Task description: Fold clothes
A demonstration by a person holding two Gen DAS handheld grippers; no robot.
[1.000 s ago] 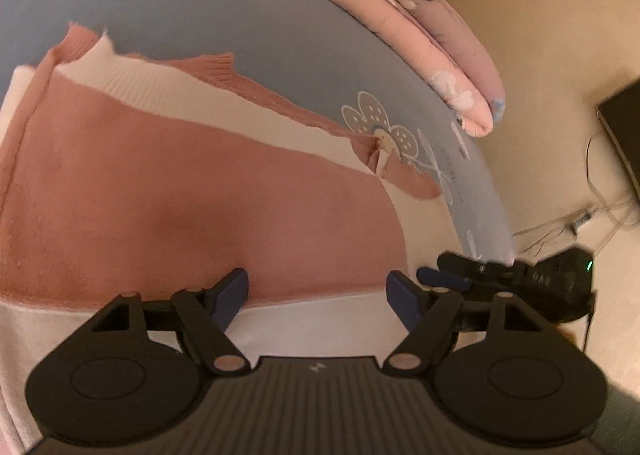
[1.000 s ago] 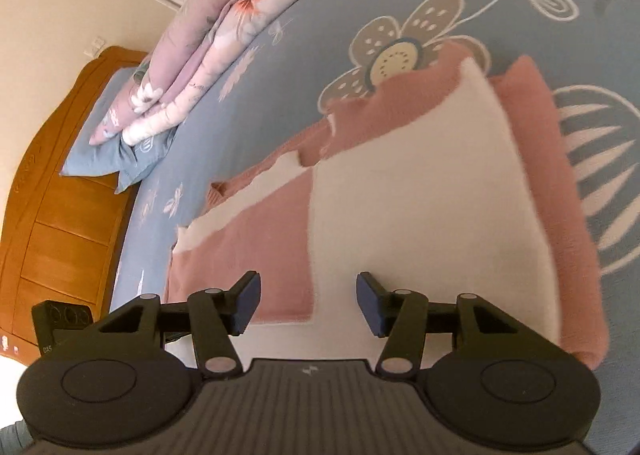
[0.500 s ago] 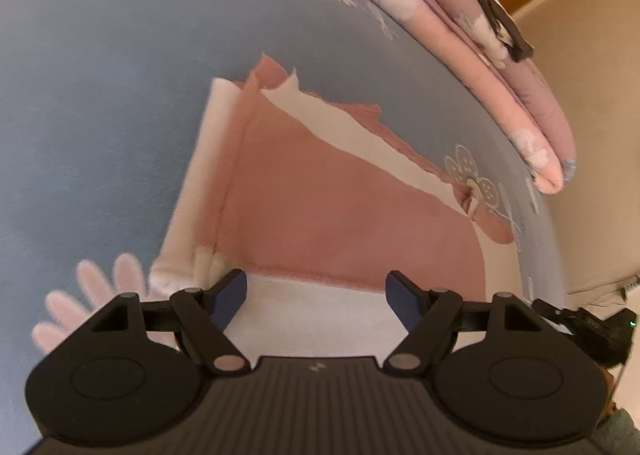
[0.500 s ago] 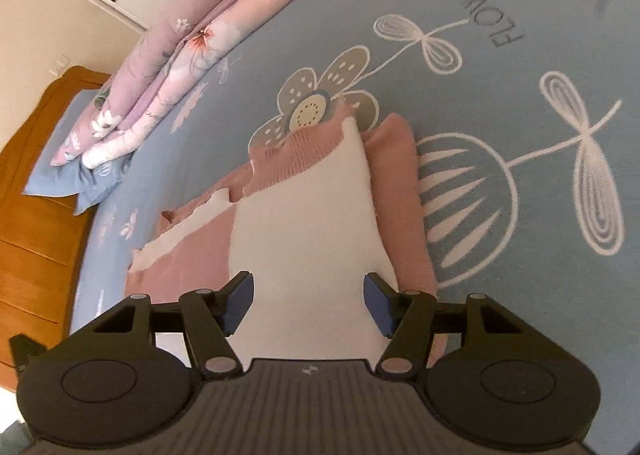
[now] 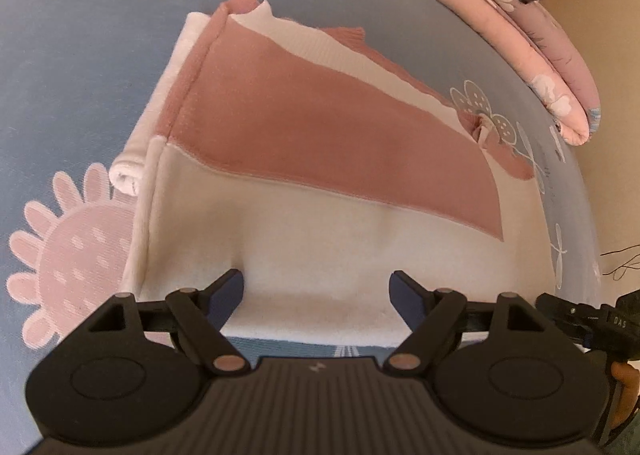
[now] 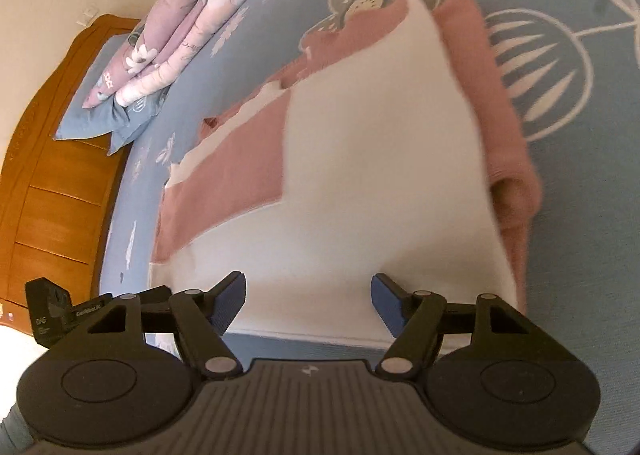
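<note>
A pink and white knit garment [image 5: 320, 159] lies folded on a blue flower-print bed sheet [image 5: 80, 35]. In the left wrist view my left gripper [image 5: 316, 291] hangs over the garment's white near edge, its jaws opening, nothing between them. The right wrist view shows the same garment [image 6: 380, 159] from its other side, white panel on top, a pink sleeve folded along the right. My right gripper [image 6: 308, 295] is above the white near hem, its jaws opening, with nothing held. The other gripper [image 6: 52, 315] shows at the lower left there.
A folded pink floral quilt [image 5: 520, 27] lies along the bed's far side, seen too as the quilt [image 6: 192, 27] beside a blue pillow [image 6: 104, 115] and a wooden headboard [image 6: 52, 175]. Cream floor [image 5: 600, 35] and cables [image 5: 624, 259] lie past the bed edge.
Both grippers have drawn back across the garment toward its near white edge. The right jaws have spread wider. The left view has swung, showing more of the garment's left side.
</note>
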